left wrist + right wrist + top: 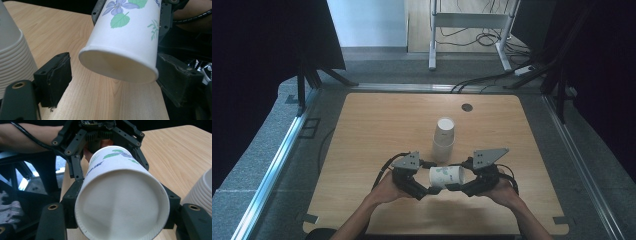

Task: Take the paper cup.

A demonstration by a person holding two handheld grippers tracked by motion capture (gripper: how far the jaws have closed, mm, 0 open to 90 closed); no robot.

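Currently right tool point(462, 187) is clamping the flowered paper cup point(447, 176) at its mouth, lower centre; left tool point(428, 190) is gaping around its base, one pad apparently touching. Next: left needs a firm pinch.

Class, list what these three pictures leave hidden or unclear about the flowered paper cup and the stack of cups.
- Flowered paper cup: printed lettering, cut by the top edge in the left gripper view, foreshortened in the right gripper view.
- Stack of cups: count, too small in the high view, cut by edges in both gripper views.
- Left gripper: right pad's contact, unclear.
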